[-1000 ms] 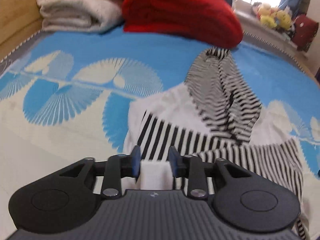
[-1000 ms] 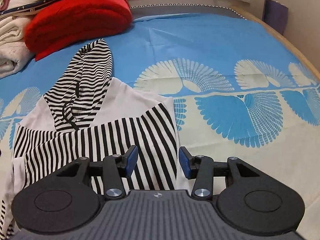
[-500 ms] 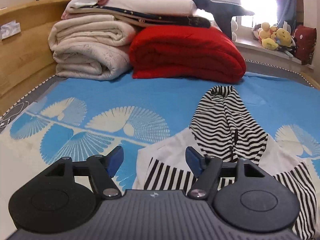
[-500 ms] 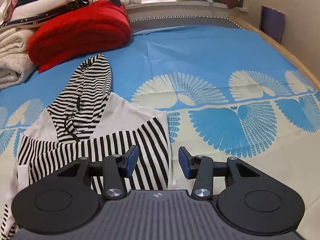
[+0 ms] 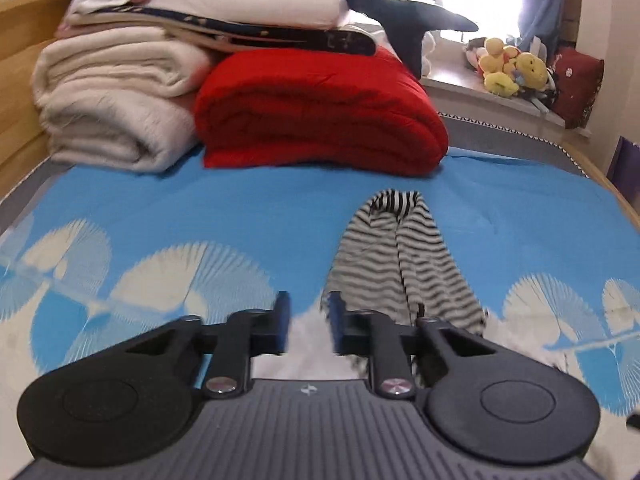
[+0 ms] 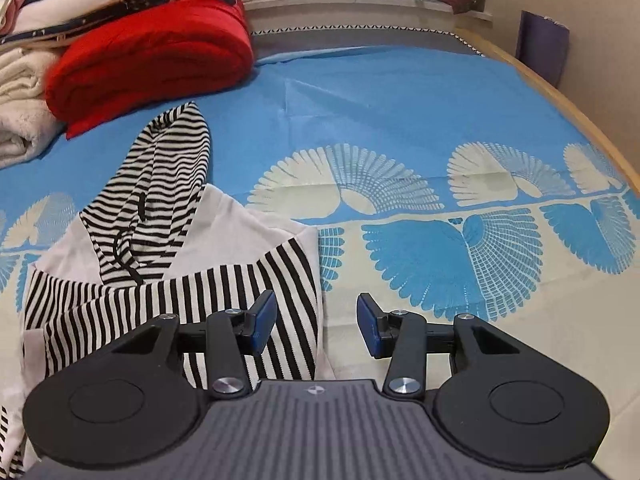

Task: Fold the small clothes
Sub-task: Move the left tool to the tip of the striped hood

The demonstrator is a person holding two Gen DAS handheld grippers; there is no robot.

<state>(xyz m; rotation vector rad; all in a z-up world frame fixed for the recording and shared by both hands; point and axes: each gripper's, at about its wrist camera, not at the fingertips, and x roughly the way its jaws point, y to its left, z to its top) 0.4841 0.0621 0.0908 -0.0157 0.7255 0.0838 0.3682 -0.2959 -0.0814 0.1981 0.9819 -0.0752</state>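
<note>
My black-and-white striped hooded top [image 6: 168, 264] lies lower left, hood pointing up-frame – right gripper [image 6: 316, 322] spread beside its hem, left gripper [image 5: 306, 322] just narrowed, pinching nothing.

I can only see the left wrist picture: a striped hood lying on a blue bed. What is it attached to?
Observer: In the right wrist view the hood joins a white hoodie, with a broad-striped panel folded across its body.
Operator: Is the other tool gripping it?
Observer: No. The right gripper has its jaws open with nothing between them. The hoodie's right-hand edge shows just beyond the gap.
</note>
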